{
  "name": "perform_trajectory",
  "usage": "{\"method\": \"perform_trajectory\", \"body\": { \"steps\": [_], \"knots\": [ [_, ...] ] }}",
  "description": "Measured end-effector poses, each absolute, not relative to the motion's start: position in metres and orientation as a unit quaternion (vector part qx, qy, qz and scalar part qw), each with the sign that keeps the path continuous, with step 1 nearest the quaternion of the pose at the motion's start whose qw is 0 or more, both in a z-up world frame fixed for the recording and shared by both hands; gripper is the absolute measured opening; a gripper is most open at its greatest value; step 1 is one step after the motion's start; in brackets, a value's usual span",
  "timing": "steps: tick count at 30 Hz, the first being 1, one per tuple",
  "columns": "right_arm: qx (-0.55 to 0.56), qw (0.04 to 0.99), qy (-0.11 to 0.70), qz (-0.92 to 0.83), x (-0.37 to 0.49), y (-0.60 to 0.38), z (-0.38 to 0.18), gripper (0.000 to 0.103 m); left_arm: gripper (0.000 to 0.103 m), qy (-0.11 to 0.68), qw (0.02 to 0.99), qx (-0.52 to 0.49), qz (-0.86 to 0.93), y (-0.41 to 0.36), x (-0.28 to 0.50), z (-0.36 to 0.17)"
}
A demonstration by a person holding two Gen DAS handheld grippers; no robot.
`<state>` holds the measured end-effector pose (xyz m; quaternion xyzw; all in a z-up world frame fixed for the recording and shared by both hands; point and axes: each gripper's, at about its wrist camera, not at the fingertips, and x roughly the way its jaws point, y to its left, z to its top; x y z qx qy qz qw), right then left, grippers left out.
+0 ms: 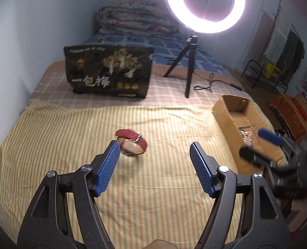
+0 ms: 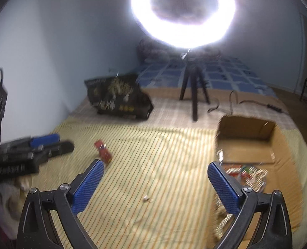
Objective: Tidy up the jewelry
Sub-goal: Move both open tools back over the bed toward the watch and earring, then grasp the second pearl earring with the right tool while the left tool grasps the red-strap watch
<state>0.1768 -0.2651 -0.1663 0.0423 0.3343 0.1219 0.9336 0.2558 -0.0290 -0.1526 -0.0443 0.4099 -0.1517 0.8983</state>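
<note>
Ribbed blue jaws gape over striped cloth (image 1: 70, 124).

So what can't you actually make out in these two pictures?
- Jewelry in the cardboard box: right wrist view, motion blur smears it into a glittery heap.
- Red-strapped item: left wrist view, blurred and partly behind a tong finger.
- Small white speck: too small to identify.

Striped bed (image 1: 70, 124), red bracelet (image 1: 132, 140), cardboard box (image 1: 236, 112)
</note>
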Motion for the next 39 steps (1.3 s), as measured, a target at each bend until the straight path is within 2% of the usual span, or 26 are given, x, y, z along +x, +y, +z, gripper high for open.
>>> {"method": "perform_trajectory", "body": {
  "steps": [11,18,23,30,34,39],
  "knots": [
    [0.030,0.906,0.405,0.119,0.177,-0.238,-0.231,0.082,0.072,0.457,0.874,-0.093,-0.136,0.001,0.284,-0.199],
    [0.016,0.900,0.419,0.116,0.183,-0.233,-0.249,0.077,0.072,0.476,0.861,-0.105,-0.143,-0.007,0.298,-0.219],
    [0.020,0.895,0.429,0.120,0.190,-0.234,-0.259,0.066,0.072,0.483,0.856,-0.114,-0.147,-0.015,0.307,-0.228],
    [0.017,0.893,0.433,0.123,0.196,-0.229,-0.264,0.058,0.072,0.489,0.851,-0.122,-0.144,-0.017,0.315,-0.237],
    [0.016,0.893,0.433,0.120,0.199,-0.228,-0.266,0.045,0.072,0.491,0.850,-0.132,-0.140,-0.014,0.319,-0.240],
    [0.007,0.895,0.431,0.120,0.199,-0.226,-0.268,0.034,0.072,0.495,0.846,-0.142,-0.138,-0.012,0.323,-0.243]
  ]
}}
